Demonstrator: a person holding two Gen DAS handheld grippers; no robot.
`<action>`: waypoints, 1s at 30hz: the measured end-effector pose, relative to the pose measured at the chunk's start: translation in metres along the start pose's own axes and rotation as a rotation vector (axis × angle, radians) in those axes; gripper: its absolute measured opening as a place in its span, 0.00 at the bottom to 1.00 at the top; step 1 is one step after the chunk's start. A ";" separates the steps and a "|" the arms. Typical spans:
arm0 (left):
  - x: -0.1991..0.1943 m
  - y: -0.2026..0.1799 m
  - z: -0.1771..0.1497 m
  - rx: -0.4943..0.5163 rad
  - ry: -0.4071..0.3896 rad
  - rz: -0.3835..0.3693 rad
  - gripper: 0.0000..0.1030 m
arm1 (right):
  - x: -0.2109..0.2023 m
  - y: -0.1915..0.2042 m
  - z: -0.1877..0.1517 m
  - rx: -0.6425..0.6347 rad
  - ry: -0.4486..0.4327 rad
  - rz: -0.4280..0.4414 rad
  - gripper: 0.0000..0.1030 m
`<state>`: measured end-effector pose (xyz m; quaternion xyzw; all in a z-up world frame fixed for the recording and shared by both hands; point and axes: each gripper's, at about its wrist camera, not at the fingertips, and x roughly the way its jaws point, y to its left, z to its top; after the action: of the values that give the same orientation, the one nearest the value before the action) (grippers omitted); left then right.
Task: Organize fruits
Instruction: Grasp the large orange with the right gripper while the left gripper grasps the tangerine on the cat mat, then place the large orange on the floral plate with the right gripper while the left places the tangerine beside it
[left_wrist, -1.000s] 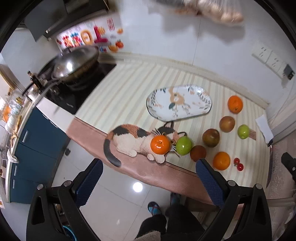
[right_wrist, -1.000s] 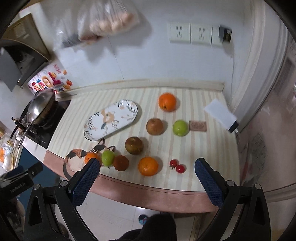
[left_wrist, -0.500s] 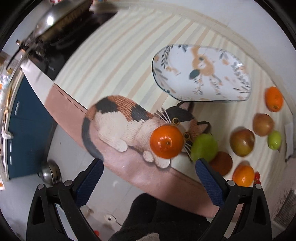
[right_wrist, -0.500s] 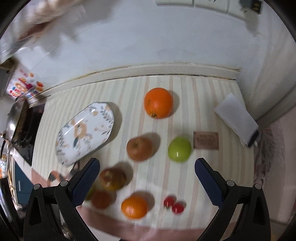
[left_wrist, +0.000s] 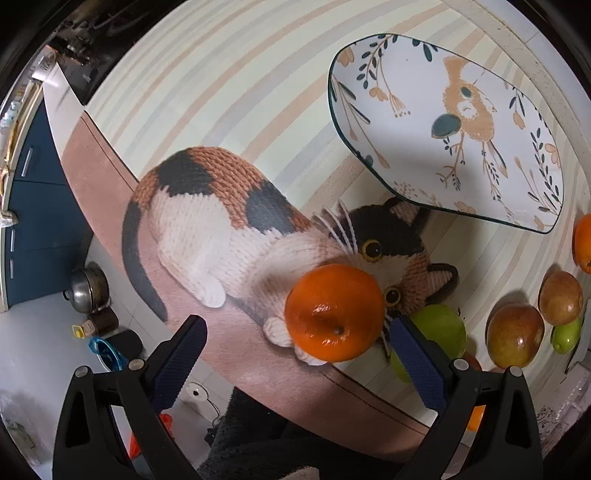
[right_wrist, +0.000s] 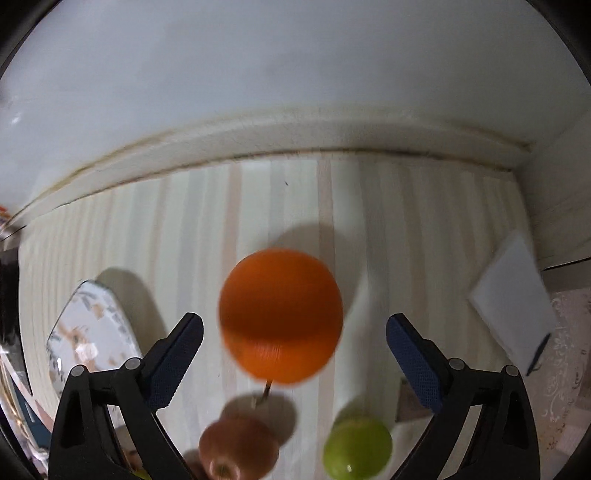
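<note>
An orange (left_wrist: 334, 312) is sitting on the cat picture, a green apple (left_wrist: 441, 325) just beside it. Another orange (right_wrist: 280, 315) is lying alone on striped cloth.

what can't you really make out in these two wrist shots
- Left wrist view: the green apple is partly hidden behind the left gripper's right finger and the orange.
- Left wrist view: a fruit is cut off by the right edge.
- Right wrist view: motion blur smears the orange between the closing right gripper's fingers; no contact visible.
</note>
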<state>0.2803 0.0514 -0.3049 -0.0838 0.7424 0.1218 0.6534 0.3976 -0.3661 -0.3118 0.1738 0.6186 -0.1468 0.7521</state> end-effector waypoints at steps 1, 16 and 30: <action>0.002 -0.001 0.000 0.000 0.005 -0.005 0.99 | 0.010 -0.001 0.004 0.017 0.024 0.050 0.83; 0.023 -0.004 0.010 0.040 0.025 -0.143 0.61 | 0.037 0.051 -0.052 -0.236 0.127 0.097 0.78; -0.049 -0.012 0.002 0.079 -0.128 -0.190 0.59 | -0.026 0.085 -0.067 -0.317 0.096 0.234 0.77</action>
<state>0.2918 0.0383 -0.2570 -0.1201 0.6920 0.0352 0.7110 0.3702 -0.2599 -0.2908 0.1304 0.6446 0.0493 0.7517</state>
